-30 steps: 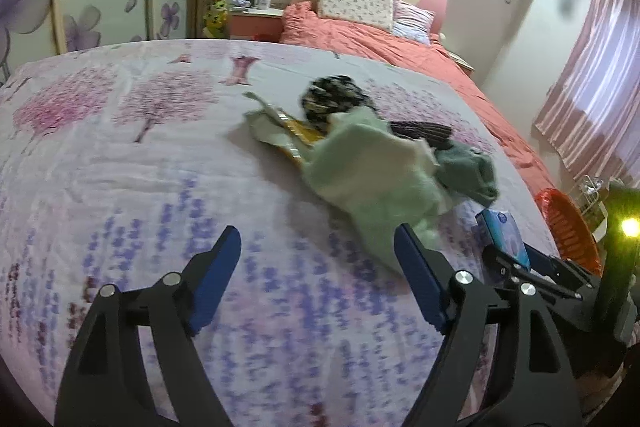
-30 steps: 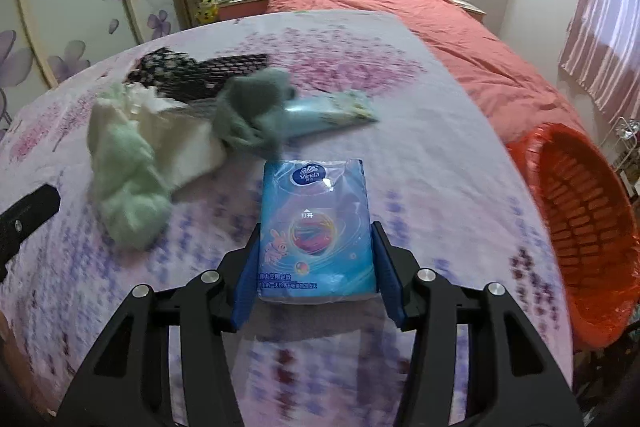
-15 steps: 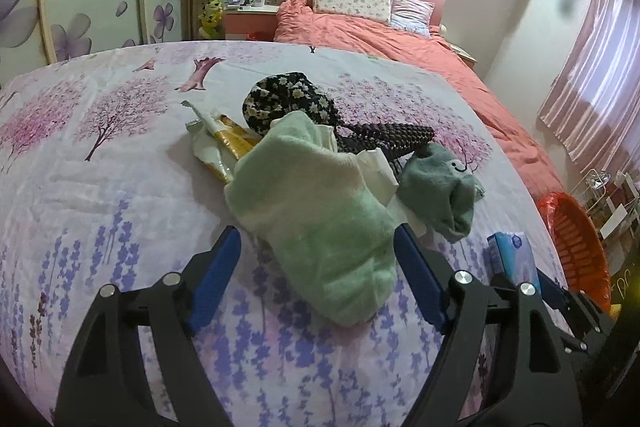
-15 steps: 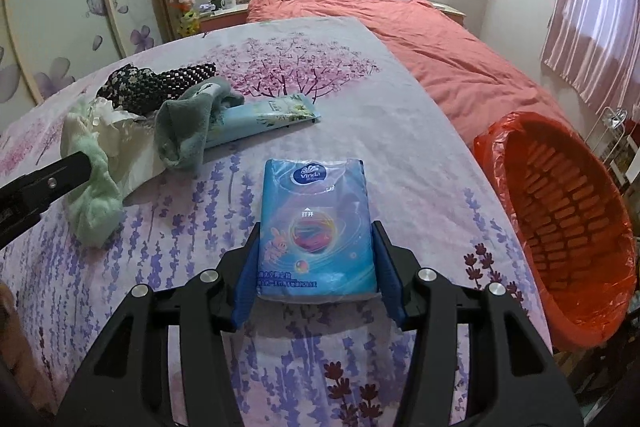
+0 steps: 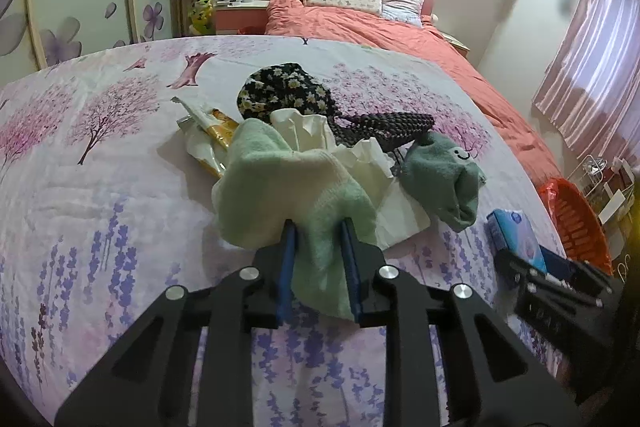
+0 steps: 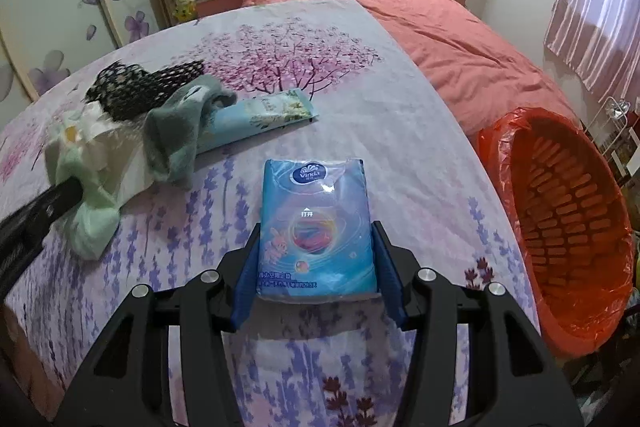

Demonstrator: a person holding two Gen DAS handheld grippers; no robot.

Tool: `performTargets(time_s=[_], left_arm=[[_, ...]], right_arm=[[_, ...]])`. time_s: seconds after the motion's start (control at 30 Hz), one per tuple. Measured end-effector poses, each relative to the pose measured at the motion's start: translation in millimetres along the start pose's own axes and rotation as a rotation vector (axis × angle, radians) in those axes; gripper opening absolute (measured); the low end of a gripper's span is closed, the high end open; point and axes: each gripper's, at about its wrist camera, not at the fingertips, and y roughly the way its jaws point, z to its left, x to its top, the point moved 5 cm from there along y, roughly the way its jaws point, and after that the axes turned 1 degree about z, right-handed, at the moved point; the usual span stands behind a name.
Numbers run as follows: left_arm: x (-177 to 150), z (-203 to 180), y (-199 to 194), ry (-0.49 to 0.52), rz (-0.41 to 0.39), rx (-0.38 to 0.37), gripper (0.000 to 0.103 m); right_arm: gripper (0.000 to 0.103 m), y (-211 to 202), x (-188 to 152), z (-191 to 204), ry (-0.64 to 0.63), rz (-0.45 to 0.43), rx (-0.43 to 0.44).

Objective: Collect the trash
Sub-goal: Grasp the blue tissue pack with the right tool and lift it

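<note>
A: What is the largest element in the two views?

B: A surface covered by a floral cloth (image 5: 100, 195) printed with pink trees and purple lavender. Beyond it stands a bed (image 6: 440, 27) with a coral duvet and two pillows.

A: And to the right of the surface?

B: An orange basket (image 6: 568, 203) lined with an orange bag, standing beside the surface edge with its mouth tilted toward the right wrist camera.

A: What lies on the cloth?

B: A heap: a light green towel (image 5: 280, 187), crumpled white tissue paper (image 5: 360, 167), a grey-green sock (image 5: 444, 179) with a smiley face, a black daisy-print fabric (image 5: 280, 95), a yellow wrapper (image 5: 220, 131), and a pale blue wipes pack (image 6: 260, 115) partly under the sock.

A: State of the left hand-held gripper (image 5: 318, 247)?

B: Its blue pads are clamped on a fold of the light green towel at the near edge of the heap.

A: And the right hand-held gripper (image 6: 318, 259)?

B: It grips a blue Vinda tissue pack (image 6: 316, 227) by both long sides, above the cloth, left of the basket.
</note>
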Motion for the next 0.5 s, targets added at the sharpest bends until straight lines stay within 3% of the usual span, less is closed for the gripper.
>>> performTargets(time_s=[0.17,0.33,0.5], left_arm=[[0.2,6.3,-2.6,-0.011,0.001,-0.004,0.025],[-0.2,9.7,-6.1,-0.016,-0.011,-0.005,0.039],[-0.9,9.0,-4.6,-0.025,-0.013,-0.01,0.041]], right_arm=[[0.052,8.8,10.7,-2.4,0.01,-0.018,-0.019],[0.053,7.4,6.1,-3.6,-0.002,-0.072,-0.009],[0.053,6.1,6.8,-4.8,0.005,-0.07,-0.005]])
